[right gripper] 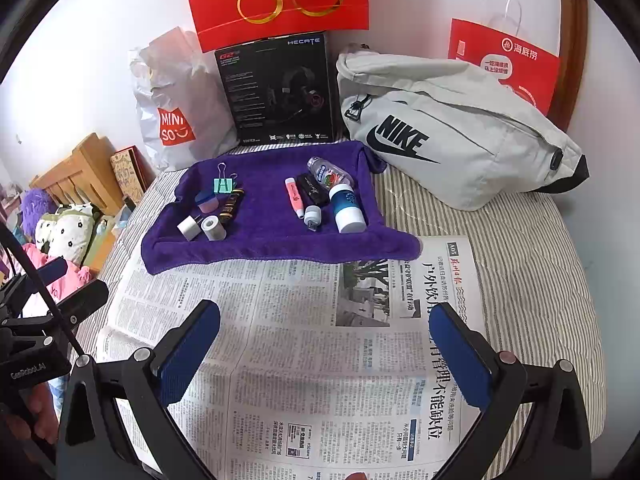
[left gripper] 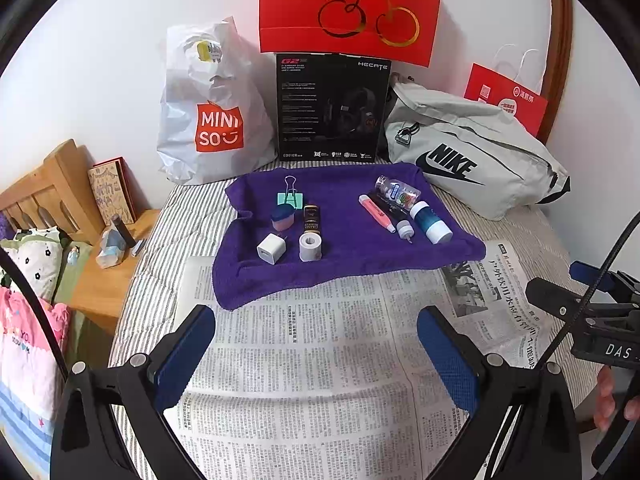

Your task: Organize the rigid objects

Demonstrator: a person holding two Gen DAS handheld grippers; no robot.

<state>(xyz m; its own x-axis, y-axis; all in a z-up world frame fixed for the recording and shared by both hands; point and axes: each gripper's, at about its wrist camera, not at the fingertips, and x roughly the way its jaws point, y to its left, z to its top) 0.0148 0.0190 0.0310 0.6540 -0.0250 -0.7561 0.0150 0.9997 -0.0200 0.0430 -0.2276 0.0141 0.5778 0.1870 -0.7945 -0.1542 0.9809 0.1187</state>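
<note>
Left wrist view: my left gripper [left gripper: 316, 354] hangs over the newspaper [left gripper: 320, 360] at the bottom of the frame, its blue pads spread wide with nothing between them. In mid-frame lies the purple towel [left gripper: 344, 256], its near edge overlapping the newspaper. On the towel's left half sit a white charger cube [left gripper: 271, 248], a pink and blue sharpener [left gripper: 283, 217] behind it, a mint binder clip [left gripper: 290, 197] farther back, a grey tape roll [left gripper: 310, 246] just right of the cube, and a dark tube [left gripper: 311, 217] behind the roll. On the right half lie a pink highlighter [left gripper: 377, 213], a black pen [left gripper: 386, 204] touching it, a small white cap piece [left gripper: 405, 230], a clear bottle [left gripper: 397, 193] on its side, and a white and blue bottle [left gripper: 431, 222], also on its side. Across the upper frame, from left, stand a white MINISO bag [left gripper: 212, 108], a black headset box [left gripper: 332, 106] under a red gift bag [left gripper: 350, 4], and a grey Nike bag [left gripper: 472, 152].

In the right wrist view, my right gripper [right gripper: 324, 354] is likewise wide apart and empty, over the newspaper in the lower middle; the towel and its two groups lie in mid-frame, well beyond the fingertips [right gripper: 208, 320].
</note>
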